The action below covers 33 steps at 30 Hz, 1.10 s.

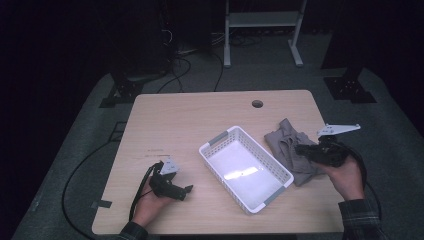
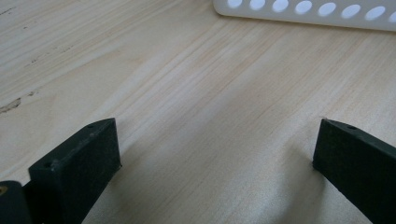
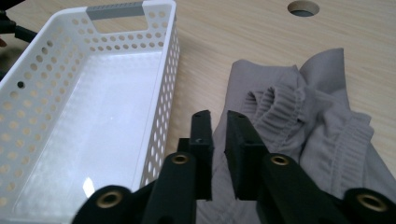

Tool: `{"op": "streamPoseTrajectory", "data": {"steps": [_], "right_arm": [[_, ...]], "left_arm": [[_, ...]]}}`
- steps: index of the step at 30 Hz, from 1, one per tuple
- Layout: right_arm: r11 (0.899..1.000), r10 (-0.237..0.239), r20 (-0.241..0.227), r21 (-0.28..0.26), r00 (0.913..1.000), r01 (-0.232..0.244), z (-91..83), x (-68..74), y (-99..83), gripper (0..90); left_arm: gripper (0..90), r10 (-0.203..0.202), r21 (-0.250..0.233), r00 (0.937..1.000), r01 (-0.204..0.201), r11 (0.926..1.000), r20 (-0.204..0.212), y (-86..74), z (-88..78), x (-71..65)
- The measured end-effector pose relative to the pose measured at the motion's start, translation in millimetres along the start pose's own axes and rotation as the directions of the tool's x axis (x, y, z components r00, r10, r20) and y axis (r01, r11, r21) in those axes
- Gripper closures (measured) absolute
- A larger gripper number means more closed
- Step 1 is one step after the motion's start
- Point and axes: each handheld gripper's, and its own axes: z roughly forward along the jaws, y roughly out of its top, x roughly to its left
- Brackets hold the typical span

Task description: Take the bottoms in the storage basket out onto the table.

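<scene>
A crumpled grey cloth (image 1: 287, 137) lies on the wooden table to the right of a white perforated basket (image 1: 207, 155). My right gripper (image 1: 298, 148) reaches over the cloth's near-left part. In the right gripper view its jaws (image 3: 219, 116) stand a thin slit apart, with the grey cloth (image 3: 303, 116) filling the slit and a ribbed cuff just beyond the tips. The basket (image 3: 170, 46) sits empty beside them. My left gripper (image 1: 187, 192) rests low on the table at the front left, open wide (image 2: 217, 135) over bare wood, with the basket wall (image 2: 303, 9) ahead.
A round cable hole (image 1: 257, 104) is cut in the table near its far edge. Bare wood stretches across the table's left half (image 1: 155, 125). Cables trail from both grippers off the front. The floor beyond is dark, with a white stand (image 1: 262, 30).
</scene>
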Motion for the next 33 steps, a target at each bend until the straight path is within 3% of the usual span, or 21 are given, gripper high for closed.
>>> {"op": "streamPoseTrajectory", "data": {"steps": [3,5,10,13,19,23,33], "right_arm": [[1.0,-0.02,0.008,0.008,0.9998,0.02,-0.9,0.4,-6.3,89.5],[0.999,-0.042,0.004,0.015,0.9991,0.042,-0.6,1.4,-11.3,89.6],[0.997,-0.072,0.002,0.037,0.9974,0.072,7.4,2.8,-23.2,89.7],[0.996,-0.075,-0.008,0.039,0.9971,0.075,12.6,3.1,-24.2,89.7],[0.994,-0.1,-0.009,0.039,0.995,0.1,18.3,8.9,-22.6,89.6],[0.993,-0.109,-0.02,0.052,0.9938,0.11,21.9,11.5,-24.3,89.7],[0.987,-0.139,-0.058,0.075,0.9886,0.143,29.5,20.0,-24.2,89.7]], "left_arm": [[10.5,0.003,-0.02,1.0,-0.003,0.9998,0.002,-0.8,-1.5,-0.1],[12.2,0.004,-0.025,1.0,-0.004,0.9997,0.001,-1.2,-2.6,0.3],[27.3,0.009,-0.041,0.9999,-0.009,0.9991,0.011,-0.2,-4.3,0.1],[35.7,0.016,-0.043,0.9998,-0.017,0.999,-0.01,1.4,-5.5,-1.2],[57.5,-0.039,-0.077,0.999,0.041,0.9962,0.02,10.0,-12.3,-3.6],[70.2,-0.051,-0.092,0.9984,0.053,0.9943,0.023,19.9,-14.8,-6.4],[87.9,-0.056,-0.098,0.9969,0.061,0.9933,0.056,36.5,-10.3,-13.6]]}}
